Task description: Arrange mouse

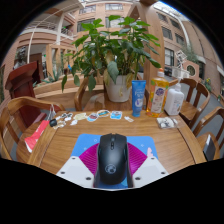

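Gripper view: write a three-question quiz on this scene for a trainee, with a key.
1. True or false: the black mouse lies on the blue mat.
2. Where is the mouse relative to the gripper? A) between the fingers B) far beyond them, by the plant C) off the table
3. Fill in: behind the mat, at the far side of the wooden table, stands a potted ____, with a blue carton beside it.

Key: 1 true. 2 A; the fingers are open around it, with pink pads showing at either side. 3 plant.
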`<state>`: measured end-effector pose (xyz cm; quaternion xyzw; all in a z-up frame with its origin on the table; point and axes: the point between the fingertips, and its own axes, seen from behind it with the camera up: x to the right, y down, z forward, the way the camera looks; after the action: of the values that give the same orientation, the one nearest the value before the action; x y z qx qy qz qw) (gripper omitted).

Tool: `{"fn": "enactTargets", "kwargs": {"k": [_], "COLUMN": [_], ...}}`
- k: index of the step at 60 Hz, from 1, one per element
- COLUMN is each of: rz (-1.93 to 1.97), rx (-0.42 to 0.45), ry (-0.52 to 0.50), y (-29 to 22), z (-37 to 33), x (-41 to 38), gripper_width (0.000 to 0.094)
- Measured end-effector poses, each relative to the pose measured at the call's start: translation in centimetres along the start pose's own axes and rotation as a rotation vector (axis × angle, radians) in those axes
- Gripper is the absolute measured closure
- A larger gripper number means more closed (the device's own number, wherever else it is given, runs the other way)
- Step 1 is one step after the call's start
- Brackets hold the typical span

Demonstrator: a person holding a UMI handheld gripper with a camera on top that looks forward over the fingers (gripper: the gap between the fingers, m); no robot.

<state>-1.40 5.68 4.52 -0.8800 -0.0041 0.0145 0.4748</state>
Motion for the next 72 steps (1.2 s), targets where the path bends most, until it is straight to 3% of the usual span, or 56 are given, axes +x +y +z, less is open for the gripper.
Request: {"fn": "enactTargets", "kwargs": {"k": [4,13,21,41,56,72], "rz": [-0.003,0.05,0.01,-0.045,-0.071,-0.072], "rx": [-0.031,-0.074,-0.012,0.085,0.118,0.106], "ry": [0.021,-0.017,0.021,0.031,0.015,-0.001], "y": [1.9,3.9,2.0,-0.7,3.4,6.1], "z": [1.9,2.2,-1.1,-18.3,-27.7,-31.7], "x": [1.0,0.2,0.9,-0.3,-2.4,-3.0], "gripper_width": [0.0547,0.0397,0.0066,0.0082,0.0082,0.0081]}}
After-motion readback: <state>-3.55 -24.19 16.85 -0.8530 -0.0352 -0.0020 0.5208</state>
